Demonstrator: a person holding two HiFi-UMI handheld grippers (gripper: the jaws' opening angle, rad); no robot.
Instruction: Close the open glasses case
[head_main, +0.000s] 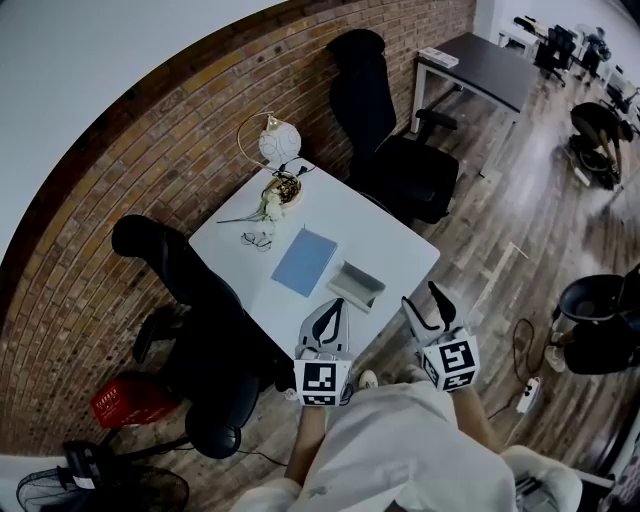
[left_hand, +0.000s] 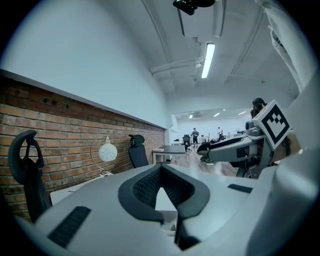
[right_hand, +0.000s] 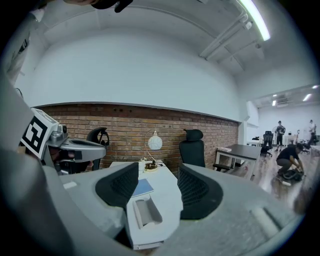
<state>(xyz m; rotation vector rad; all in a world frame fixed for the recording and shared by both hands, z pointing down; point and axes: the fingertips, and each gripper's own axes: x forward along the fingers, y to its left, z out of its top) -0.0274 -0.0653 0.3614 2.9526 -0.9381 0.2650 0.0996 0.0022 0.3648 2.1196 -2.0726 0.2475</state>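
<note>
The open grey glasses case (head_main: 358, 285) lies near the front edge of the white table (head_main: 400, 245), its hollow facing up. In the right gripper view the case (right_hand: 145, 210) sits low between the jaws, a short way ahead. My right gripper (head_main: 424, 301) hovers open just off the table's front right edge, holding nothing. My left gripper (head_main: 336, 305) hangs at the front edge just left of the case, apart from it. Its fingertips meet in the left gripper view, so the left gripper (left_hand: 161, 170) is shut on nothing.
A blue notebook (head_main: 305, 262) lies beside the case, with spectacles (head_main: 257, 239), a small plant bowl (head_main: 283, 191) and a round lamp (head_main: 277, 142) farther back. Black office chairs stand at the left (head_main: 200, 330) and behind (head_main: 400, 160). A brick wall (head_main: 150, 150) runs along the far side.
</note>
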